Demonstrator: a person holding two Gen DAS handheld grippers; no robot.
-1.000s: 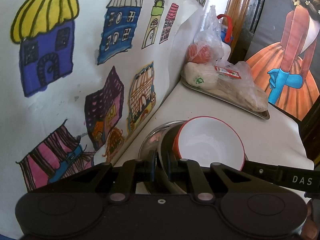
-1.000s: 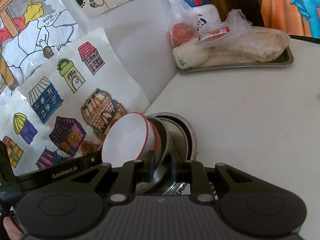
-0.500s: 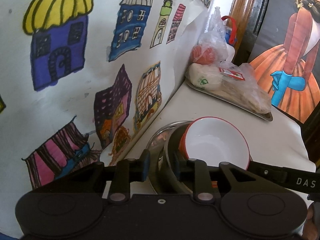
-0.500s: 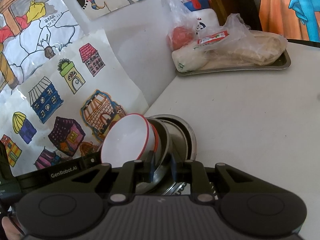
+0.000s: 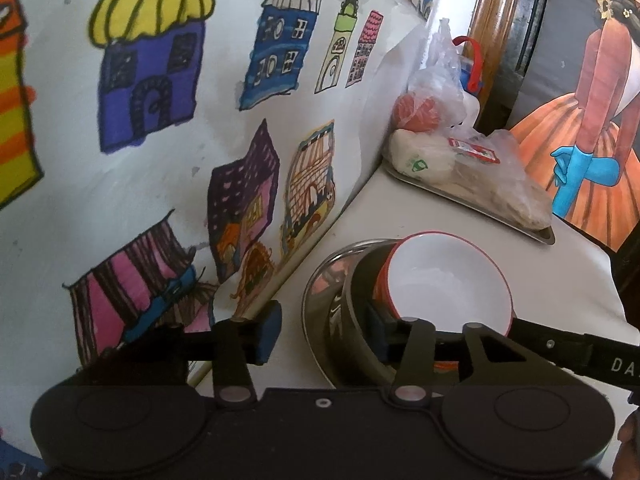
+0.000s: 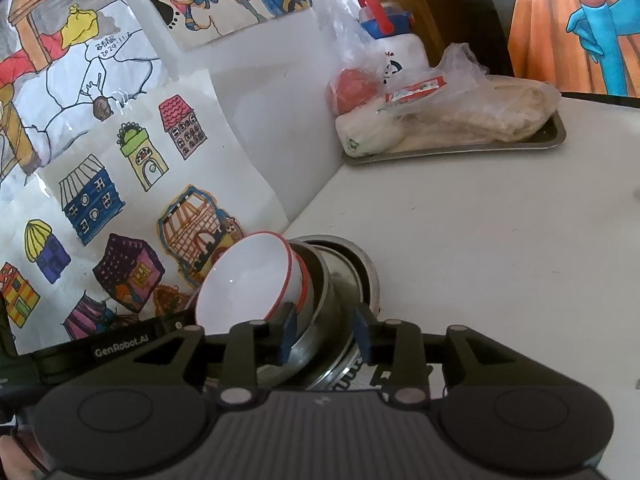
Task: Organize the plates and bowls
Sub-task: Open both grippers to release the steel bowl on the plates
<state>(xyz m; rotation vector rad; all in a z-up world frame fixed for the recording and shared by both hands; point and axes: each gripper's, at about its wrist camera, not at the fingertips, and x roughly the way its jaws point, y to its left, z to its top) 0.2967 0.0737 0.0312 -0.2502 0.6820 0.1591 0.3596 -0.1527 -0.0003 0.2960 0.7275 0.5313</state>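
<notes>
A white bowl with a red rim [image 5: 448,280] [image 6: 244,276] lies tilted inside a steel bowl [image 5: 356,292] [image 6: 320,292]. The steel bowl rests on a steel plate [image 5: 320,280] [image 6: 368,276] on the white table, close to the wall. My left gripper [image 5: 324,332] straddles the stack's left rim and its jaws are opening. Its left pad stands clear of the plate. My right gripper [image 6: 325,332] straddles the steel bowl's rim on the other side. Its jaws are opening too, with the rim between them and not pressed.
A steel tray [image 5: 544,234] [image 6: 556,136] with plastic bags of food stands at the table's far end. Beside it is a white bottle with a red handle [image 6: 400,44]. A wall covered in drawings [image 5: 160,120] runs along the left. Bare tabletop [image 6: 500,240] spreads to the right.
Both grippers were shut on the steel rims and have let go. The left jaws spread first, then the right. The stack has stayed in place.
</notes>
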